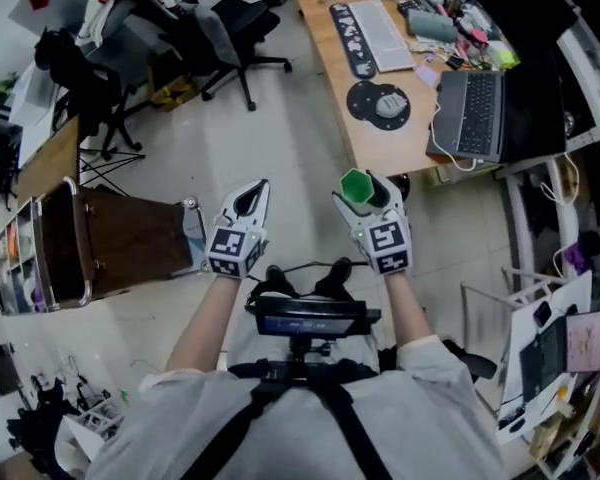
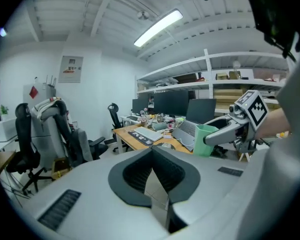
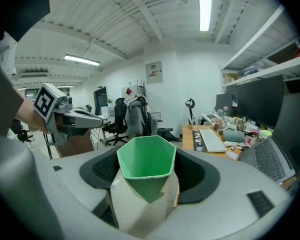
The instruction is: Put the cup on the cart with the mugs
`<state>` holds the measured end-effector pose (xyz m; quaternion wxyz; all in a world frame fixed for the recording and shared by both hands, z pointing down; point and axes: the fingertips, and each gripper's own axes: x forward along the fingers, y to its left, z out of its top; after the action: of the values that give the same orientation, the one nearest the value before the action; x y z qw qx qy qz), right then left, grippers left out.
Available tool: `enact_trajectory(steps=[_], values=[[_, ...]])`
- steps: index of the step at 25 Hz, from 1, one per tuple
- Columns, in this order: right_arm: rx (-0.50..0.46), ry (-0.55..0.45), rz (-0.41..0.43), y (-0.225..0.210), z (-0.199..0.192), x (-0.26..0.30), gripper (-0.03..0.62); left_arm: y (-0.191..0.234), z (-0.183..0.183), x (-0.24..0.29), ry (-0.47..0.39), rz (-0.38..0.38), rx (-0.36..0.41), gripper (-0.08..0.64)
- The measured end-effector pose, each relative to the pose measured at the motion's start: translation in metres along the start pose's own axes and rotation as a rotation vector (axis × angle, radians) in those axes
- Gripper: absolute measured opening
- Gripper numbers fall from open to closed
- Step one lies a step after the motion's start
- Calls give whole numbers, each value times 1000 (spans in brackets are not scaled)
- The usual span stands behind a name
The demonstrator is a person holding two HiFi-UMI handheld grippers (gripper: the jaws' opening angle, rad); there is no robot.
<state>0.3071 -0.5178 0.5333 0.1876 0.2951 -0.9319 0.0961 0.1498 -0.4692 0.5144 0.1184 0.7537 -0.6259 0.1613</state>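
A green faceted cup [image 1: 356, 185] sits upright between the jaws of my right gripper [image 1: 364, 194], which is shut on its lower body. In the right gripper view the cup [image 3: 145, 158] fills the middle, rim up, and looks empty. My left gripper [image 1: 259, 192] hangs level beside it on the left, its jaws meeting at the tips with nothing between them [image 2: 152, 152]. From the left gripper view the cup [image 2: 203, 140] shows at the right in the other gripper [image 2: 223, 132]. A wooden-topped cart [image 1: 130, 240] stands at the left, beyond the left gripper; small items line its far side, too small to name.
A wooden desk [image 1: 332, 78] ahead carries a keyboard [image 1: 381, 33], a laptop [image 1: 472, 114] and clutter. Black office chairs [image 1: 235, 28] stand at the upper left. Shelving and a stand [image 1: 550, 338] crowd the right side. Bare floor [image 1: 280, 138] lies between me and the desk.
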Motion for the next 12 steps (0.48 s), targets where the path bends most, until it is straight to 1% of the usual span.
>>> enact_trajectory(steps=[4, 7, 9, 12], values=[[-56, -14, 100, 51, 20, 21, 347, 38, -9, -44, -26, 99, -46, 2], [-87, -18, 177, 97, 28, 37, 347, 65, -26, -84, -44, 166, -77, 2], [-119, -17, 234, 134, 32, 48, 347, 84, -38, -118, -53, 223, -96, 2], [-165, -10, 326, 201, 32, 61, 347, 114, -64, -179, -52, 317, -119, 2]])
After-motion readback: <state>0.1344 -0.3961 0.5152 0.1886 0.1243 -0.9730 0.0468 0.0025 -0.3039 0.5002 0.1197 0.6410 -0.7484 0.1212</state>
